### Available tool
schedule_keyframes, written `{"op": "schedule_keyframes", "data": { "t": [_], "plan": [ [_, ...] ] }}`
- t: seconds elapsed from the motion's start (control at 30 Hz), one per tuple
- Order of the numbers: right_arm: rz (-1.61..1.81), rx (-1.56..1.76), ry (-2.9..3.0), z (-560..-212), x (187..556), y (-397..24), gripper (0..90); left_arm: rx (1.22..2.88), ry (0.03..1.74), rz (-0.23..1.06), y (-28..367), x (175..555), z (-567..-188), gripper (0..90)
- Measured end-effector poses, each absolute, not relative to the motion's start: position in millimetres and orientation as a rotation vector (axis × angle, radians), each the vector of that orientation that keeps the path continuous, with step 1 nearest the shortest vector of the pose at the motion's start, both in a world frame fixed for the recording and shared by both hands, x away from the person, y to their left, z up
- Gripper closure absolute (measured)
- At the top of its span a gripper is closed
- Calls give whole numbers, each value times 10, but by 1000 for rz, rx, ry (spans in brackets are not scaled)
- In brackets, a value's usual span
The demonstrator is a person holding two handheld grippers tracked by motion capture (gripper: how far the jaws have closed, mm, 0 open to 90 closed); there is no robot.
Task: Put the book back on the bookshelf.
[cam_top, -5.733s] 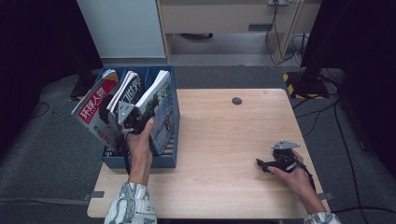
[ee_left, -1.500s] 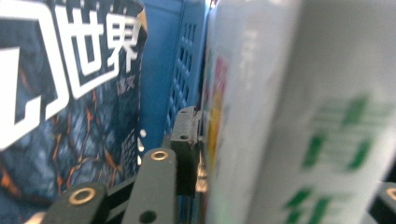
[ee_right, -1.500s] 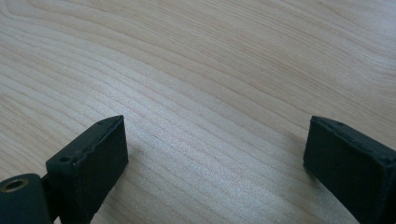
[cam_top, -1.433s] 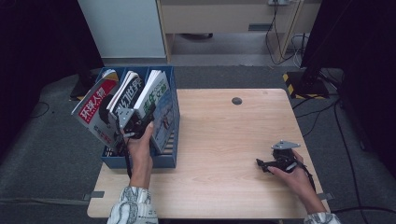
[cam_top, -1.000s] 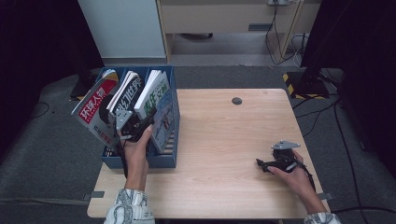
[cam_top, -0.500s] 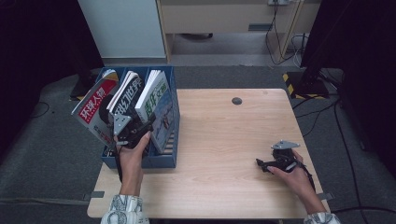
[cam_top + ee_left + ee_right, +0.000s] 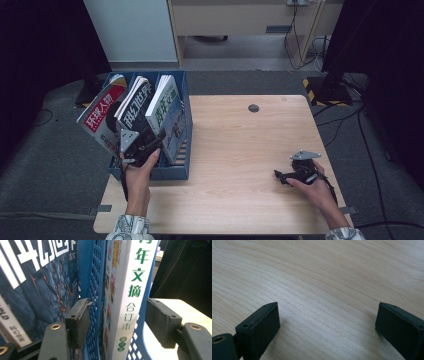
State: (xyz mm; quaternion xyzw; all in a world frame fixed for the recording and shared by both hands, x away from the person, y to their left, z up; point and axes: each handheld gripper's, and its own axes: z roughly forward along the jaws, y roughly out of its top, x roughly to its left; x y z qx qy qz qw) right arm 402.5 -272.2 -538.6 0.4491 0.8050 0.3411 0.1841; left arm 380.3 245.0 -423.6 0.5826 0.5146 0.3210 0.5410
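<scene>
Between the spread fingers (image 7: 77, 320) of the left gripper (image 7: 117, 322): white-spined magazine (image 7: 132, 297), upright in the blue file rack (image 7: 93, 290), clear of both pads; jaws just opened further. Left of those fingers, dark magazine (image 7: 42, 290). Under the right gripper (image 7: 327, 322), fingers wide apart, bare wooden table (image 7: 324, 277).

Left gripper (image 7: 148, 146) jaws just opened off white-spined book (image 7: 167, 112), now loose between pads; hand drew back slightly.

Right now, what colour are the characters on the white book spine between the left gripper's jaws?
Green, clearest in the left gripper view on the white spine.
</scene>
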Motion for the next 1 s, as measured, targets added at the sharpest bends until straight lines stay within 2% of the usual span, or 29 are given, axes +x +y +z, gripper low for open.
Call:
{"op": "schedule_keyframes", "data": {
  "t": [0.73, 1.0],
  "plan": [
    [961, 1266, 2276, -5384, 4026, -2724, 57, 1435, 1236, 742, 2490, 3682, -4289, 330],
    [961, 1269, 2277, -5383, 4025, -2723, 57, 1433, 1236, 728, 2474, 3651, -4273, 290]
  ]
}}
